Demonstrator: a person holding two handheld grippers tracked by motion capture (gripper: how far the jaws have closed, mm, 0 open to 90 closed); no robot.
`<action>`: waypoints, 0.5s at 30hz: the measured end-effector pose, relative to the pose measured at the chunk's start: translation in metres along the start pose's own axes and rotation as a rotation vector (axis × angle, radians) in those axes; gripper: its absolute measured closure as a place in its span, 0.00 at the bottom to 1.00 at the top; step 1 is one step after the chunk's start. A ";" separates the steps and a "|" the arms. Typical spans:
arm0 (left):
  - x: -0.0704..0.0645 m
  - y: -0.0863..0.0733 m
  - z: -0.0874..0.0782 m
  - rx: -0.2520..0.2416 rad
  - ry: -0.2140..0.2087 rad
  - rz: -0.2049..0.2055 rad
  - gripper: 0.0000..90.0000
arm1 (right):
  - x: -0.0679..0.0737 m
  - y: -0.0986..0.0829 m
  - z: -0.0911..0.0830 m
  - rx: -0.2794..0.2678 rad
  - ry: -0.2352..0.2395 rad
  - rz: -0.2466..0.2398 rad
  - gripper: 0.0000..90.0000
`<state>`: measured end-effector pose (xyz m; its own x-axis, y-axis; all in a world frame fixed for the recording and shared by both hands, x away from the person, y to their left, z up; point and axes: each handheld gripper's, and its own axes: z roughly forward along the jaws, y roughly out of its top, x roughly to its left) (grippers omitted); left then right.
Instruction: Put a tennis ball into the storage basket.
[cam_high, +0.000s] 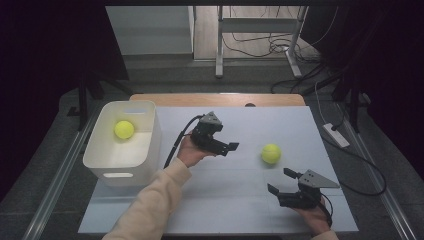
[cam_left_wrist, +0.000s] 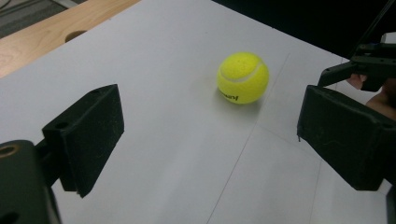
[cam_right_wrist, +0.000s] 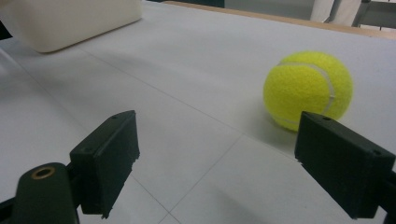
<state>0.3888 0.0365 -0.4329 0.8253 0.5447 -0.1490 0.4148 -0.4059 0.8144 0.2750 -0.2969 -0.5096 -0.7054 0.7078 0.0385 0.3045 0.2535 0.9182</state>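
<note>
A yellow tennis ball (cam_high: 271, 153) lies on the white table sheet, right of centre. My left gripper (cam_high: 228, 147) hovers open to the ball's left, jaws pointing at it, nothing between them. In the left gripper view the ball (cam_left_wrist: 243, 77) sits ahead of the open left gripper (cam_left_wrist: 210, 114), a little right of centre. My right gripper (cam_high: 281, 181) stands open and empty near the front edge, just below the ball. In the right gripper view the ball (cam_right_wrist: 308, 88) rests just past the right jaw of the right gripper (cam_right_wrist: 217, 140). A second tennis ball (cam_high: 124, 129) lies in the white bin (cam_high: 145, 150).
The white bin stands at the table's left and appears in the right gripper view as the bin (cam_right_wrist: 70, 18) at top left. A wooden table edge (cam_high: 217, 99) runs along the back. Cables and a metal frame (cam_high: 257, 25) lie on the floor beyond.
</note>
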 end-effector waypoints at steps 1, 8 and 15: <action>0.000 0.000 0.001 0.002 0.003 0.001 0.09 | 0.000 0.000 0.000 0.000 0.000 0.000 0.15; 0.001 0.004 0.008 0.011 -0.002 0.005 0.08 | -0.001 0.000 -0.001 -0.003 -0.005 0.001 0.15; -0.001 0.003 0.020 0.018 -0.013 0.006 0.08 | -0.001 0.001 -0.002 -0.008 -0.007 0.002 0.15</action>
<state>0.3969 0.0201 -0.4410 0.8329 0.5324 -0.1513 0.4162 -0.4221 0.8054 0.2746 -0.2990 -0.5081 -0.7003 0.7128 0.0380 0.3009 0.2466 0.9212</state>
